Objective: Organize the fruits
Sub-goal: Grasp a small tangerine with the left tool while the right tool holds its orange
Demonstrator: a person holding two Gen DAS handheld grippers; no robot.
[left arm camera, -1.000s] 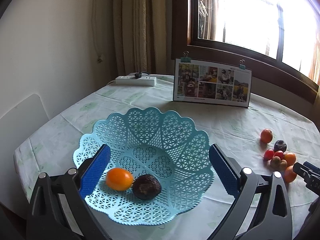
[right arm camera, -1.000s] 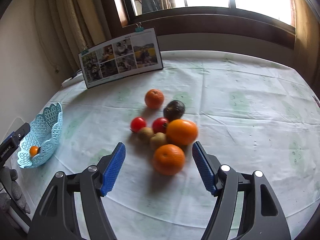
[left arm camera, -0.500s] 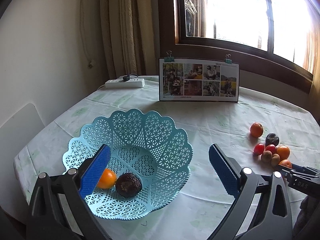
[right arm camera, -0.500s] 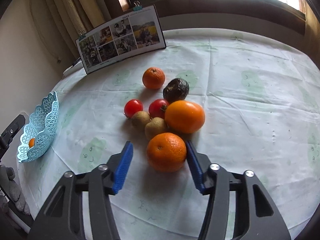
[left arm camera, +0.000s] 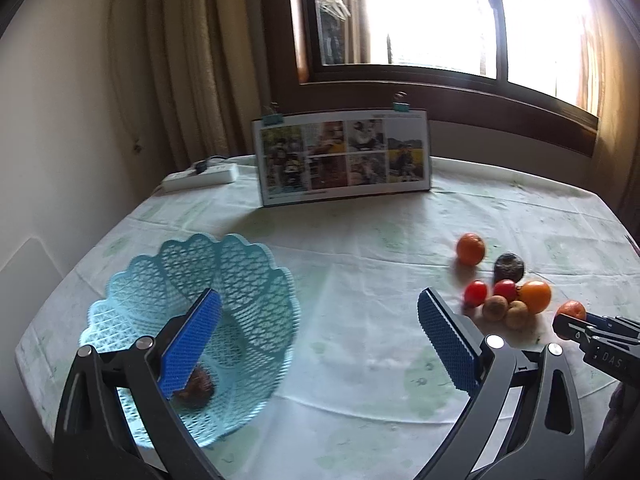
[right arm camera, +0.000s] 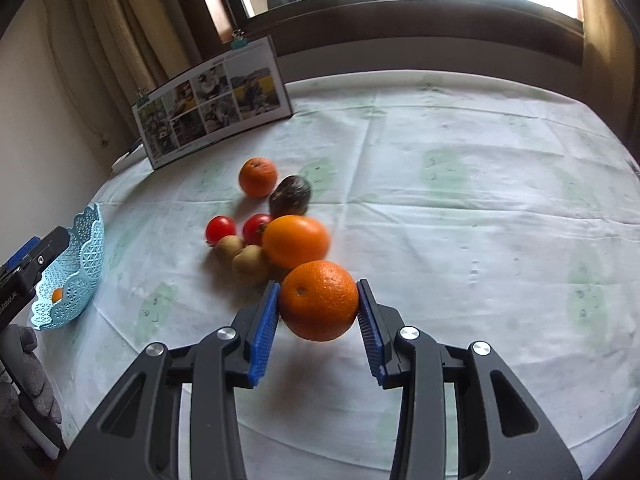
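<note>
My right gripper [right arm camera: 318, 312] is shut on a large orange [right arm camera: 319, 301], both blue pads against its sides, just off the tablecloth. Behind it lie another orange fruit [right arm camera: 296, 241], two kiwis [right arm camera: 250, 264], two red tomatoes [right arm camera: 221, 229], a dark avocado [right arm camera: 290, 196] and a small orange [right arm camera: 258, 177]. The light blue lattice basket [left arm camera: 256, 280] sits at the left in the left wrist view, holding a dark fruit [left arm camera: 196, 390]; a small orange [right arm camera: 57, 295] in it shows in the right wrist view. My left gripper [left arm camera: 318, 340] hangs open beside the basket's right rim. The held orange [left arm camera: 571, 310] shows at the far right.
A photo card [left arm camera: 344, 156] held by clips stands at the back of the table. A white power strip [left arm camera: 200, 172] lies at the back left near the curtain. A window runs behind. The pale tablecloth [left arm camera: 360, 264] lies between basket and fruit pile.
My right gripper moved forward and closed on the near orange, lifting it slightly. My left gripper swung to the right, away from above the basket, and stays open.
</note>
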